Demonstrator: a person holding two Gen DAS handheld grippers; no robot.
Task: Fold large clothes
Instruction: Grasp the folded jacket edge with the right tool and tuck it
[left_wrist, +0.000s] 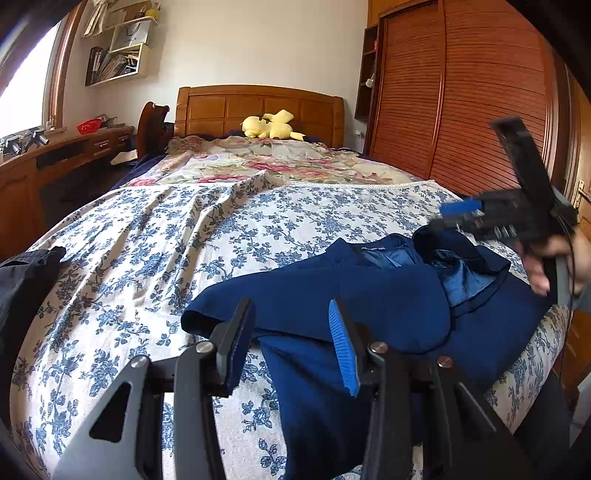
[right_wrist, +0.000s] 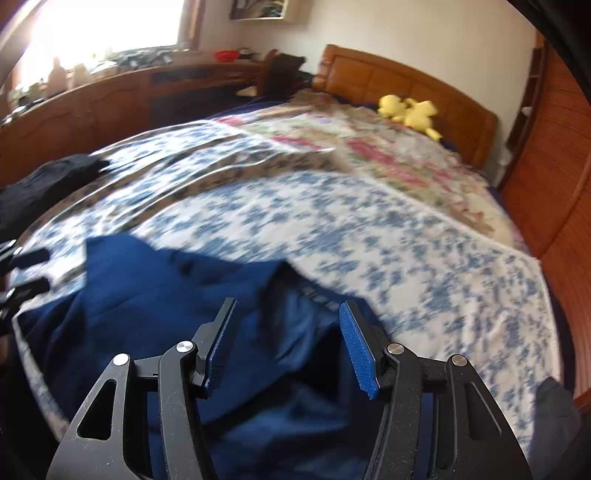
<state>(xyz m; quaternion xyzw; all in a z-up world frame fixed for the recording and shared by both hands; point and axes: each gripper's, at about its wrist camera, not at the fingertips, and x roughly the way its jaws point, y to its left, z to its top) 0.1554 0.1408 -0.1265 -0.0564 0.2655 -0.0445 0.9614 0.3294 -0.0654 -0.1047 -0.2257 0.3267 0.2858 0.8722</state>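
A navy blue jacket (left_wrist: 369, 299) lies crumpled on the bed's blue-flowered sheet (left_wrist: 166, 236), its lining and collar showing at the right. My left gripper (left_wrist: 291, 314) is open just above the jacket's sleeve, holding nothing. My right gripper (left_wrist: 448, 216), held in a hand, hovers over the jacket's collar in the left wrist view. In the right wrist view the right gripper (right_wrist: 288, 314) is open above the jacket (right_wrist: 166, 288), and the picture is blurred by motion.
A black garment (left_wrist: 26, 273) lies at the sheet's left edge. A pink-flowered quilt (left_wrist: 258, 158) and a yellow plush toy (left_wrist: 271, 125) lie toward the wooden headboard (left_wrist: 258, 107). A wooden desk (left_wrist: 55, 155) stands at the left, a slatted wardrobe (left_wrist: 461, 92) at the right.
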